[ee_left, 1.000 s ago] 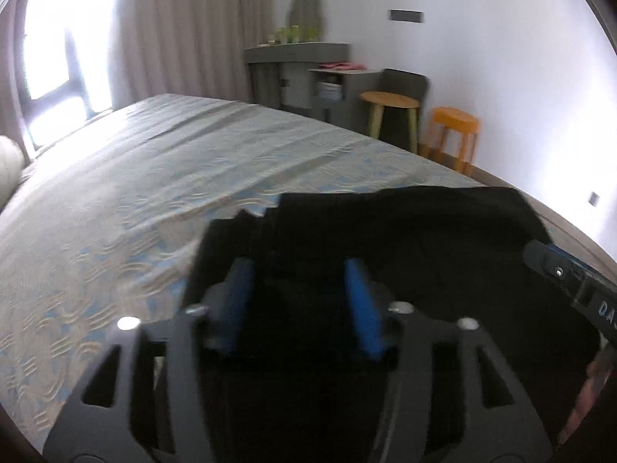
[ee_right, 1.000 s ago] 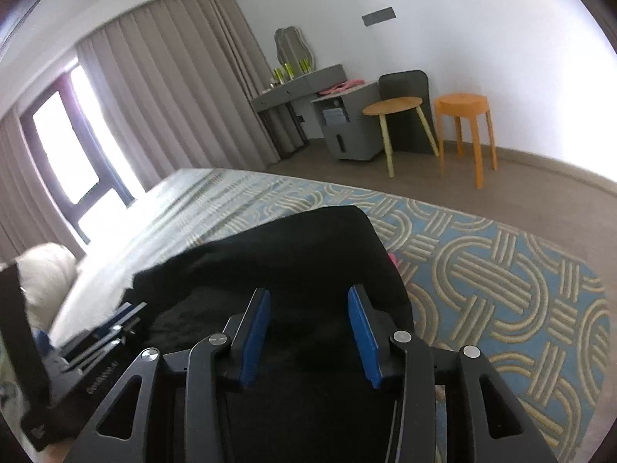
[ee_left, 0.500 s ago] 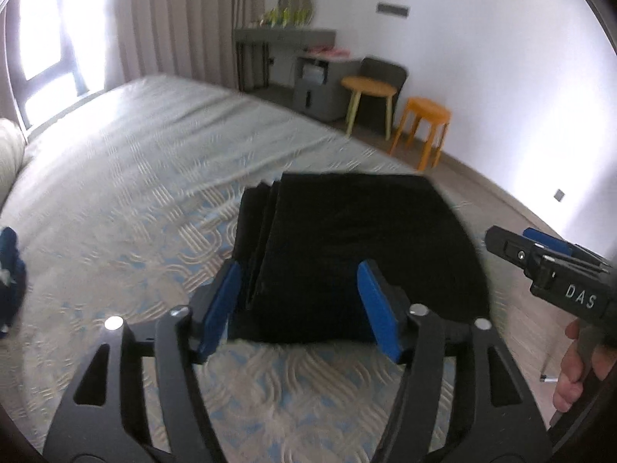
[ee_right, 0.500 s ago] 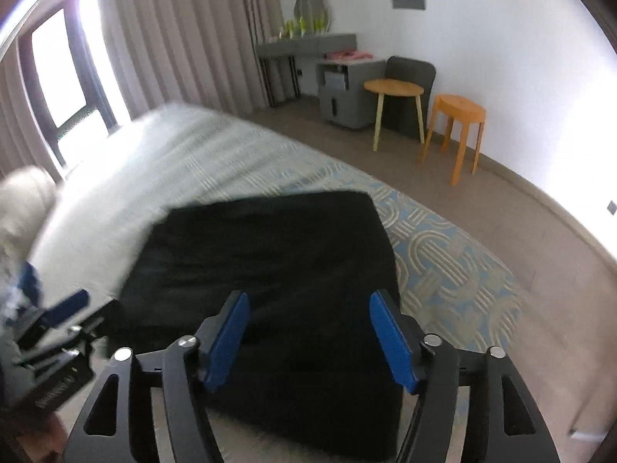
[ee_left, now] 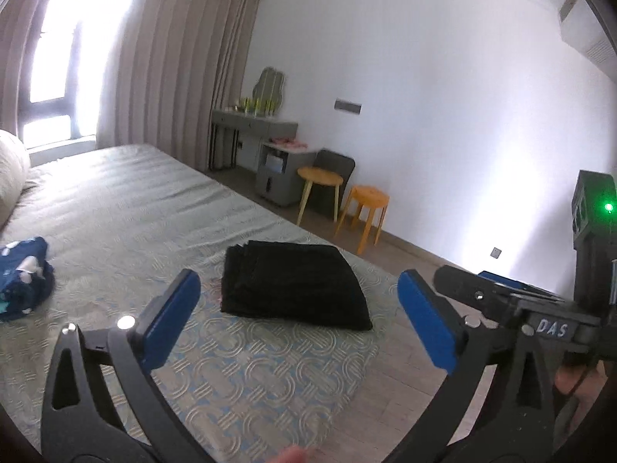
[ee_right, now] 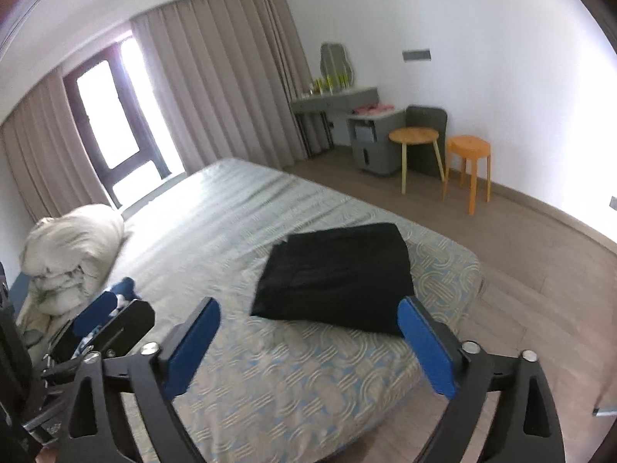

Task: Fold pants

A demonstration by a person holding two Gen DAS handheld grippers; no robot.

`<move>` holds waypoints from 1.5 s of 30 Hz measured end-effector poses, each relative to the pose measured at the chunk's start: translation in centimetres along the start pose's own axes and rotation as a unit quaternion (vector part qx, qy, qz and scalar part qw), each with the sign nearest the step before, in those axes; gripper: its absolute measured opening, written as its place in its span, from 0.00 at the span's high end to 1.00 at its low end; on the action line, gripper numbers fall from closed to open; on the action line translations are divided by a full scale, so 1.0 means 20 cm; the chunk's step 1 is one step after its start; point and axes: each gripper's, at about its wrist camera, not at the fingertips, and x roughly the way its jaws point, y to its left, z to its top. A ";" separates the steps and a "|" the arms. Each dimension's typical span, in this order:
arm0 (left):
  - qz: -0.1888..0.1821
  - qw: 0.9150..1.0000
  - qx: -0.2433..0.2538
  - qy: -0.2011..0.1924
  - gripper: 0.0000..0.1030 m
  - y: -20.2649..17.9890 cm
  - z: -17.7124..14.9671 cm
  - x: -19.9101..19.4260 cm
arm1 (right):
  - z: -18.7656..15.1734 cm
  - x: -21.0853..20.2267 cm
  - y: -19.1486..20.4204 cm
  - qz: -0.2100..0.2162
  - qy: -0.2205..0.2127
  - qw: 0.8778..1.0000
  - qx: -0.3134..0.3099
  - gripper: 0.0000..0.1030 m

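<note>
Pants [ee_left: 295, 283] sit folded mid-frame on the bed [ee_left: 127, 208] near its corner, left tool [ee_left: 299, 318] and right tool [ee_right: 308, 341] both spread wide, empty; judging fold done, just check edges square.

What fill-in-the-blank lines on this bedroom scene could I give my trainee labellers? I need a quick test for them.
1. The folded pants are ___ in colour.
2. The pants lie on the ___, near its corner.
3. The left gripper and the right gripper both have their jaws ___, holding nothing.
4. The orange stool stands on the ___ by the wall.

Missing words: black; bed; open; floor
</note>
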 end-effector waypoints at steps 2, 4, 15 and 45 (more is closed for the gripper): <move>0.003 1.000 0.003 -0.005 0.01 0.00 -0.02 -0.11 | -0.04 -0.12 0.02 0.010 -0.009 1.000 0.000 0.00; 0.007 1.000 0.003 -0.012 0.01 0.00 -0.04 -0.22 | -0.09 -0.22 0.04 0.015 -0.015 1.000 0.000 0.00; -0.002 0.999 0.026 -0.041 0.01 -0.06 -0.26 -0.58 | -0.63 -0.74 0.04 -0.001 -0.048 0.999 -0.015 0.00; 0.102 0.993 0.026 0.061 0.01 -0.21 -0.69 -0.25 | -1.00 -0.49 -0.35 0.040 -0.056 0.997 0.033 0.00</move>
